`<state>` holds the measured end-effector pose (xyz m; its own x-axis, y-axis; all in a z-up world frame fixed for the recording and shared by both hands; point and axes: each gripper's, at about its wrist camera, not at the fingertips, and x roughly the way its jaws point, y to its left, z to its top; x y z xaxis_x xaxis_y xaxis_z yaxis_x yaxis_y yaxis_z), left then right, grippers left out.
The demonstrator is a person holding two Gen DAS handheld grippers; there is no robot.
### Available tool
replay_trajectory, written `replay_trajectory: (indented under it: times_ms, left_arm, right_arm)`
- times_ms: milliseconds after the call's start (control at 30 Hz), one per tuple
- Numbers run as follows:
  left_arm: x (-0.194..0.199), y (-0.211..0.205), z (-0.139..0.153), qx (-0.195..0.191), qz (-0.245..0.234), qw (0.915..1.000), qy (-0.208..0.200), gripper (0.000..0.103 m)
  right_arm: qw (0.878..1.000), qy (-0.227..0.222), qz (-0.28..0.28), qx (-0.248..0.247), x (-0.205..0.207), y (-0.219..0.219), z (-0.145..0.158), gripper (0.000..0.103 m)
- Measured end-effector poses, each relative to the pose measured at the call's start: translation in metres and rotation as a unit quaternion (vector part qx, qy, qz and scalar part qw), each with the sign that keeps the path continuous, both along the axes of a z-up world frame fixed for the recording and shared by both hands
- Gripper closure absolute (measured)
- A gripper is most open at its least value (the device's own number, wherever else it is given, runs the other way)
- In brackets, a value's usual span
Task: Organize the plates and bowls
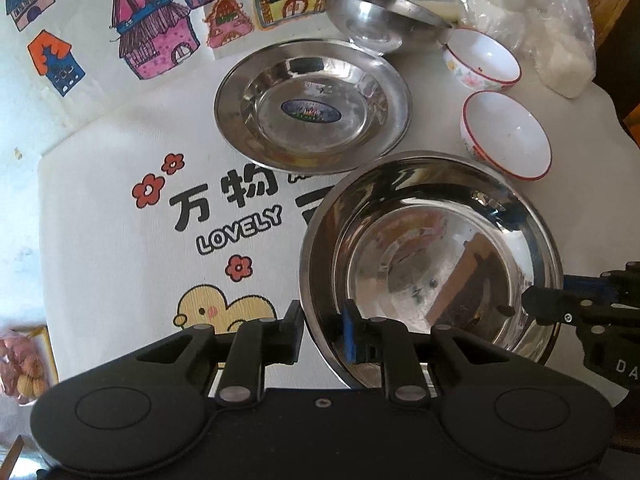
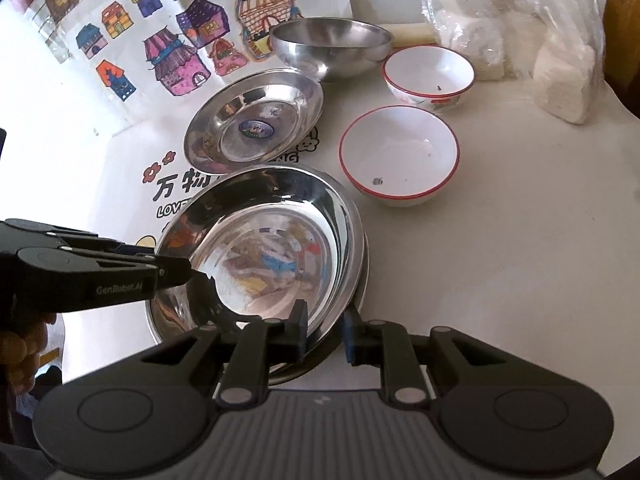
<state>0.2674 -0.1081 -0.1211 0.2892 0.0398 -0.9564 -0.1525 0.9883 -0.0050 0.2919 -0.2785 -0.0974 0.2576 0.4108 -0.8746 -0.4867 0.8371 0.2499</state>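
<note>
A large steel plate (image 1: 440,248) (image 2: 260,248) lies on the white table cloth, and the right wrist view shows a second rim just under it. My left gripper (image 1: 323,334) (image 2: 192,272) straddles its near-left rim, with the pads slightly apart from the thin metal. My right gripper (image 2: 325,334) (image 1: 528,304) straddles the opposite rim in the same way. Behind it lie a smaller steel plate with a sticker (image 1: 312,108) (image 2: 256,120) and a steel bowl (image 1: 372,16) (image 2: 332,48). Two white bowls with red rims (image 1: 506,136) (image 2: 400,152) stand to the right, apart from each other.
A plastic bag of white lumps (image 1: 536,20) (image 2: 520,20) stands at the back right near the table's edge. Coloured drawings of houses (image 1: 152,40) cover the back left. A snack packet (image 1: 20,364) lies at the lower left. A person's hand (image 2: 16,352) holds the left gripper.
</note>
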Motion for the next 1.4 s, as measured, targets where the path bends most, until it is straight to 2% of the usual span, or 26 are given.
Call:
replay_trajectory:
  times_ms: [167,333,433,467,500,533,600,667,733,800,900,1100,1400]
  left_arm:
    - [-0.001,-0.002,-0.003,0.003,-0.001,1.0000,0.006,0.081]
    - [-0.002,-0.003,-0.001,0.003,0.000,1.0000,0.004,0.078]
    - [-0.003,0.000,0.003,0.000,0.006,1.0000,-0.001,0.066]
    - [-0.004,0.001,0.004,-0.002,0.009,1.0000,-0.004,0.058]
    - [-0.004,0.003,0.006,-0.002,0.012,0.9999,-0.007,0.049]
    - [-0.005,0.005,0.008,-0.002,0.016,0.9998,-0.011,0.044]
    - [-0.005,0.009,0.012,0.002,0.025,0.9995,-0.018,0.028]
    - [-0.004,0.015,0.015,0.005,0.037,0.9990,-0.024,0.016]
    - [-0.005,0.024,0.018,0.005,0.053,0.9981,-0.031,0.010]
    - [-0.004,0.033,0.020,0.003,0.068,0.9971,-0.035,0.004]
    - [-0.003,0.049,0.022,0.004,0.089,0.9953,-0.039,0.001]
    - [0.005,0.085,0.021,0.009,0.127,0.9906,-0.051,0.001]
    - [0.049,0.112,0.012,0.029,0.111,0.9910,-0.069,0.001]
  right_arm:
    - [1.000,0.000,0.010,-0.006,0.002,0.000,0.001,0.080]
    - [1.000,-0.007,0.022,-0.020,0.000,0.005,0.001,0.069]
    - [1.000,-0.004,0.018,-0.023,0.000,0.005,0.000,0.065]
    - [1.000,-0.006,0.017,-0.021,-0.001,0.005,0.001,0.063]
    - [1.000,-0.008,0.016,-0.021,-0.002,0.005,0.002,0.056]
    - [1.000,-0.011,0.015,-0.022,-0.002,0.005,0.003,0.050]
    - [1.000,-0.015,0.010,-0.024,-0.003,0.005,0.005,0.043]
    - [1.000,-0.015,0.003,-0.024,-0.004,0.004,0.006,0.033]
    - [1.000,-0.015,-0.004,-0.022,-0.003,0.002,0.007,0.019]
    - [1.000,-0.021,-0.017,-0.013,-0.003,-0.002,0.010,0.010]
    - [0.999,-0.033,-0.034,0.006,-0.003,-0.006,0.015,0.000]
    - [0.995,-0.080,-0.046,0.040,0.001,-0.001,0.032,0.000]
    - [0.994,-0.098,-0.028,0.035,0.021,0.030,0.039,0.000]
